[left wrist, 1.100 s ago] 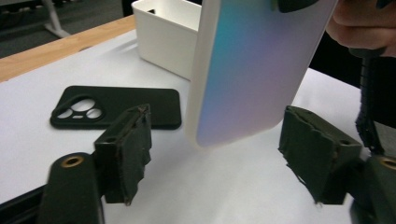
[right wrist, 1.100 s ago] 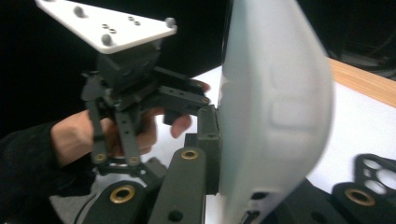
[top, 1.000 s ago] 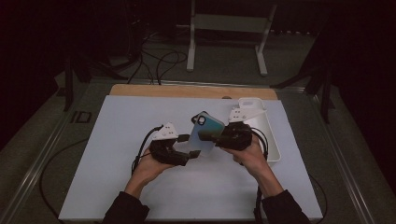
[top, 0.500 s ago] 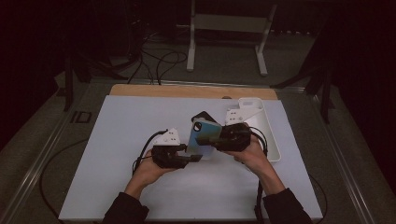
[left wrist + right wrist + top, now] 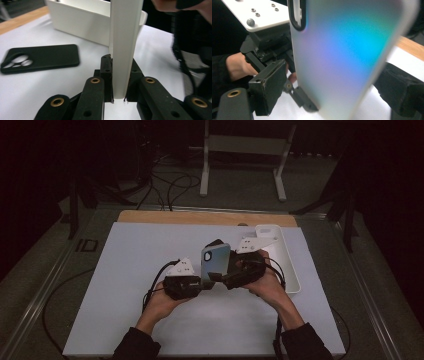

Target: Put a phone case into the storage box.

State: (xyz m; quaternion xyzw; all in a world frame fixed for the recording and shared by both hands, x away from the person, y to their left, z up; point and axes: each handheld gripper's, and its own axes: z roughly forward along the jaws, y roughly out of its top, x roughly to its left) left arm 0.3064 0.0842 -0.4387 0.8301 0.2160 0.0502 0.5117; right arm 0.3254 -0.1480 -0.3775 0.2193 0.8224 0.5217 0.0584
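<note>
An iridescent phone case [image 5: 216, 261] stands upright mid-table between the left gripper [image 5: 202, 282] and right gripper [image 5: 226, 276]; a black phone case [image 5: 40, 58] lies flat behind it, a white rectangular plastic bin [image 5: 287, 265] along the white table's [image 5: 125, 270] right edge.

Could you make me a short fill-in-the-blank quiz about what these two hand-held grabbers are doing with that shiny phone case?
1. The left gripper is ____ on the bottom edge of the iridescent phone case.
2. The right gripper has its jaws ____, apart from the case's faces.
3. A second phone case lying flat on the table is ____ in colour.
4. The long tray near the right hand is ____ in colour.

Missing words: shut; open; black; white
</note>
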